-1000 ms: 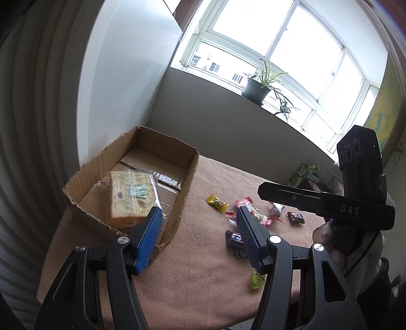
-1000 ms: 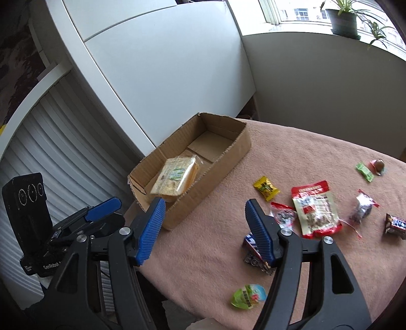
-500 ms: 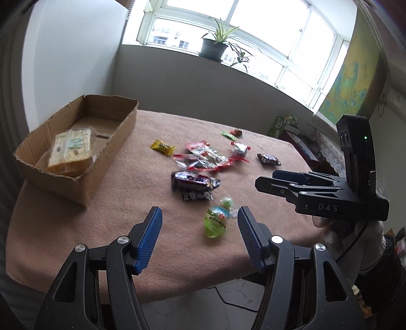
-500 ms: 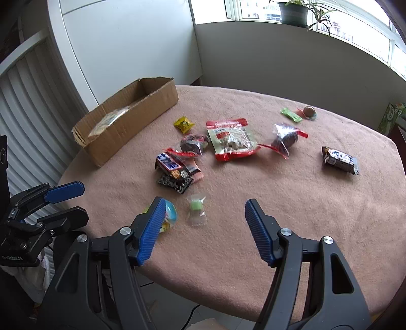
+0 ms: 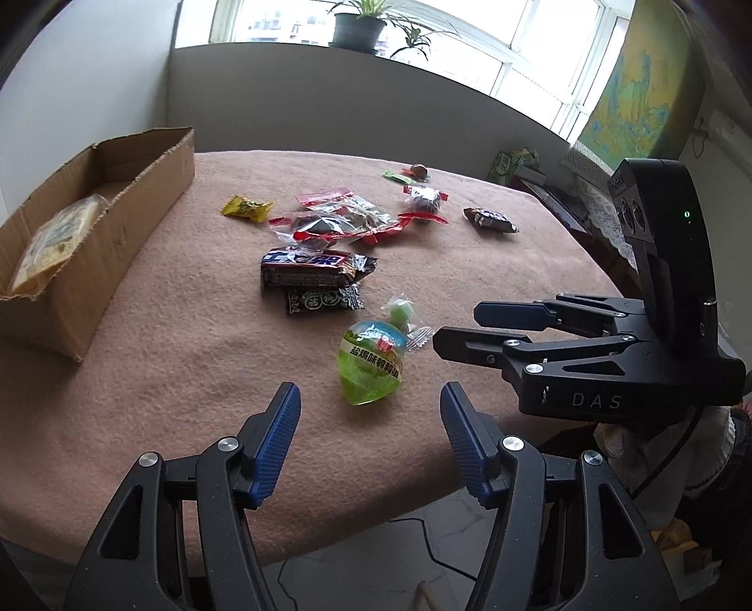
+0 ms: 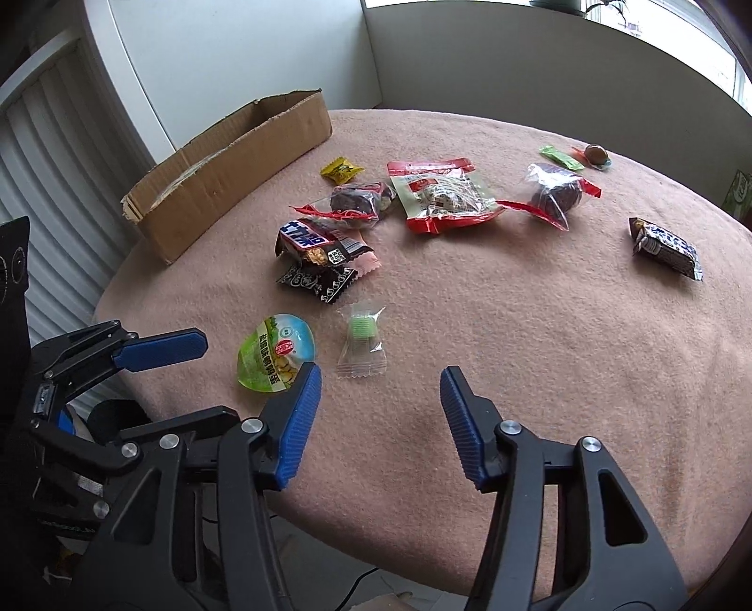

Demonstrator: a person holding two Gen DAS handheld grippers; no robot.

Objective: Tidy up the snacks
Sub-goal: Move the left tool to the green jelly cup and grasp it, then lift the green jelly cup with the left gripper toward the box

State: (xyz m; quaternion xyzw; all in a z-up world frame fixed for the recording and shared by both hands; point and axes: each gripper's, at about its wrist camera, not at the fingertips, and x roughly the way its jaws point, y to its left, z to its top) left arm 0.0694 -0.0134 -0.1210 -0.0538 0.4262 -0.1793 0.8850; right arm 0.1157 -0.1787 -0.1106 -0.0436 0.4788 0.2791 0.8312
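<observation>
two tongs (image 5: 369,423) (image 6: 380,402), right closing empty, one box (image 5: 141,188), one green cup (image 5: 371,366)

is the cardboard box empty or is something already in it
Not empty. The left wrist view shows one clear-wrapped yellowish snack pack lying flat on the floor of the cardboard box; the remaining visible floor is bare.

Potted plants (image 5: 357,23) on windowsill; map (image 5: 630,103) on wall right; white shutter (image 6: 42,155) left.

I see a home room: potted plants (image 5: 357,28) on the windowsill behind a blanket-covered table (image 5: 188,357), map (image 5: 630,89) beside it.
</observation>
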